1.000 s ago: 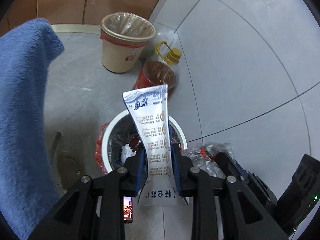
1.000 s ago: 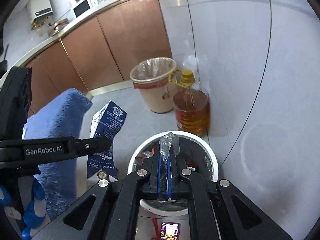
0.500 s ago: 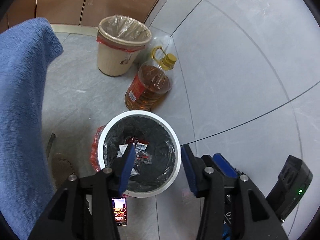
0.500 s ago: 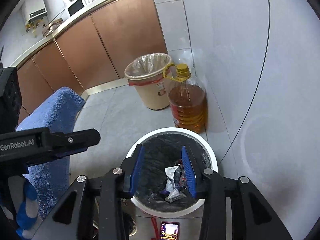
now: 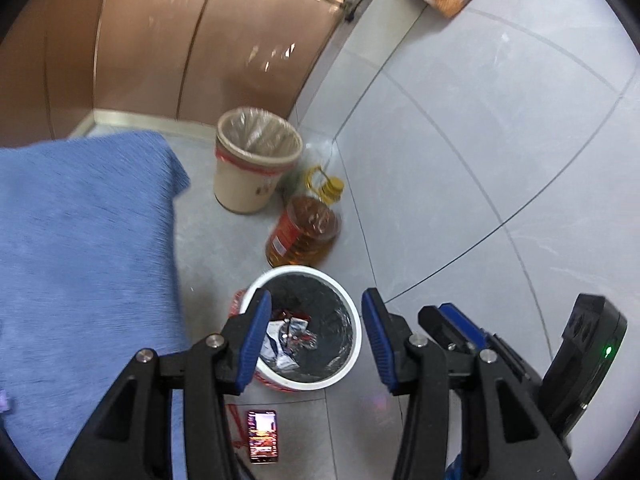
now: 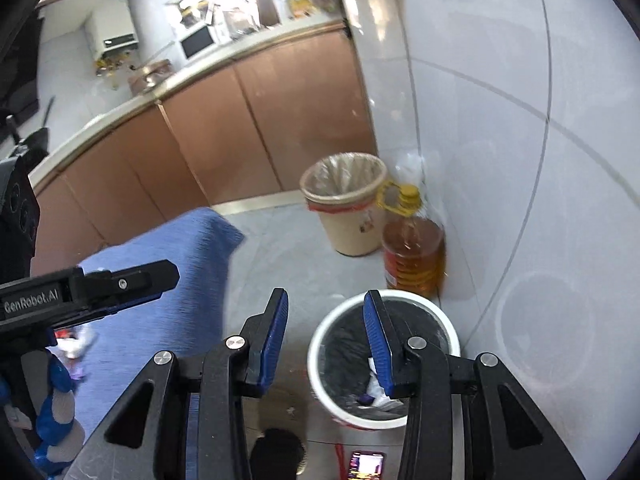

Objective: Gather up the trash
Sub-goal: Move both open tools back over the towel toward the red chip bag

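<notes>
A white bin point(image 5: 354, 312) with a black liner stands on the grey floor below both grippers. Crumpled wrappers and a white carton point(image 5: 288, 336) lie inside it. My left gripper point(image 5: 316, 296) hovers above the bin, open, with nothing between its blue pads. In the right wrist view the same bin point(image 6: 318, 344) sits low and right, with bits of trash point(image 6: 374, 390) at its bottom. My right gripper point(image 6: 326, 296) is open and empty above the bin's left rim. The left gripper point(image 6: 160, 276) reaches in from the left edge.
A beige bin with a clear liner point(image 5: 256, 168) and a big oil bottle point(image 5: 306, 232) stand behind the white bin, against the tiled wall. A blue cloth point(image 5: 80, 240) fills the left side. A lit phone point(image 5: 262, 436) lies on the floor. Brown cabinets run along the back.
The left gripper let go of the white carton and the right one of a clear wrapper; both now lie in the bin. Both grippers opened, rose and drew back.
</notes>
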`<state>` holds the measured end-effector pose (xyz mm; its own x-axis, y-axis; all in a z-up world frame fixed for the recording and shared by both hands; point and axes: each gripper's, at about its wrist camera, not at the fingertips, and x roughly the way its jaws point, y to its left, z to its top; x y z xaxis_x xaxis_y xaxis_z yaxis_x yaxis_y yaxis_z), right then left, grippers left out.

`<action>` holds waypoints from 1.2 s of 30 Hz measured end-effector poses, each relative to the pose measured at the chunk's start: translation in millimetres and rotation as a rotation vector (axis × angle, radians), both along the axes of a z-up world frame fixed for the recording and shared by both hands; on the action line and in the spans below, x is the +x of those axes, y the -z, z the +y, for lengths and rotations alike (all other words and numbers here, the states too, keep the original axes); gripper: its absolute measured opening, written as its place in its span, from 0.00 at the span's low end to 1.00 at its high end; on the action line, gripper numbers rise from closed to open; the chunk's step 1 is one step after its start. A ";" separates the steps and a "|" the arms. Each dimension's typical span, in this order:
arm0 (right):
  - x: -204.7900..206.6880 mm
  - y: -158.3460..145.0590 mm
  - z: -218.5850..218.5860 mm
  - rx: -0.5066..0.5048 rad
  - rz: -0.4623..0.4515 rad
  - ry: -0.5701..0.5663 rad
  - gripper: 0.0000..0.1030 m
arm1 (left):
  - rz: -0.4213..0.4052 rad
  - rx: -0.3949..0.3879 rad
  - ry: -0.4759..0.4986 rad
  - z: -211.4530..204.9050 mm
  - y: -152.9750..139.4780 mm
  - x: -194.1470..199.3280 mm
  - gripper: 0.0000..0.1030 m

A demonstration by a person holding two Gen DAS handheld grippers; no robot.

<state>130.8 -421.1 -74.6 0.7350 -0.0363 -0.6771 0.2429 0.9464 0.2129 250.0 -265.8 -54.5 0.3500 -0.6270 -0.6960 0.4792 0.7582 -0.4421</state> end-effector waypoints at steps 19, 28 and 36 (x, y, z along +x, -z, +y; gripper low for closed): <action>-26.0 -108.8 140.5 -0.021 -0.147 -0.241 0.38 | -0.240 0.016 -0.224 234.9 -92.6 -39.0 0.51; -4.7 -112.4 201.7 -0.015 -0.148 -0.351 0.38 | -0.248 0.072 -0.376 345.2 -82.0 -30.4 0.51; 34.9 -86.6 247.1 -0.005 -0.094 -0.442 0.38 | -0.184 0.128 -0.445 386.6 -39.2 6.8 0.53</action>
